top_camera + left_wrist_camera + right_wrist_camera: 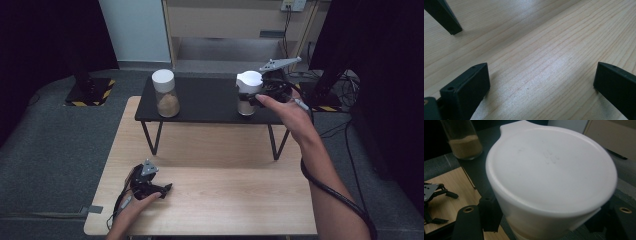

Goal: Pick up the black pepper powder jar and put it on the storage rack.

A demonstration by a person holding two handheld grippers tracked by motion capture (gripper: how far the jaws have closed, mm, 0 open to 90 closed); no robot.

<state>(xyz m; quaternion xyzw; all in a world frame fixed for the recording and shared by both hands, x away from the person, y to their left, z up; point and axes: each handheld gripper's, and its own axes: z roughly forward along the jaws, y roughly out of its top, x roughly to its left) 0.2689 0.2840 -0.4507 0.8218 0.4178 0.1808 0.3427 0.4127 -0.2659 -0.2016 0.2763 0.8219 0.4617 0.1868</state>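
Note:
Two clear jars with white lids stand on a black raised shelf (205, 102). The left jar (165, 94) (462, 141) holds tan powder and stands alone. My right gripper (251, 98) (546, 226) is shut on the right jar (248, 85), one jaw on each side just below its white lid (551, 170). The jar is upright at the shelf's right end. Down on the wooden table (215, 200), at the front left, my left gripper (161, 191) (541, 80) rests with its jaws open and nothing between them. This left gripper (434, 202) also shows far off in the right gripper view.
The shelf stands on thin black legs (445, 17) over the back half of the table. Grey carpet (55, 145) surrounds the table. A wooden cabinet (225, 25) and dark stands with striped bases (90, 92) lie behind. A cable (340, 195) trails along the right forearm.

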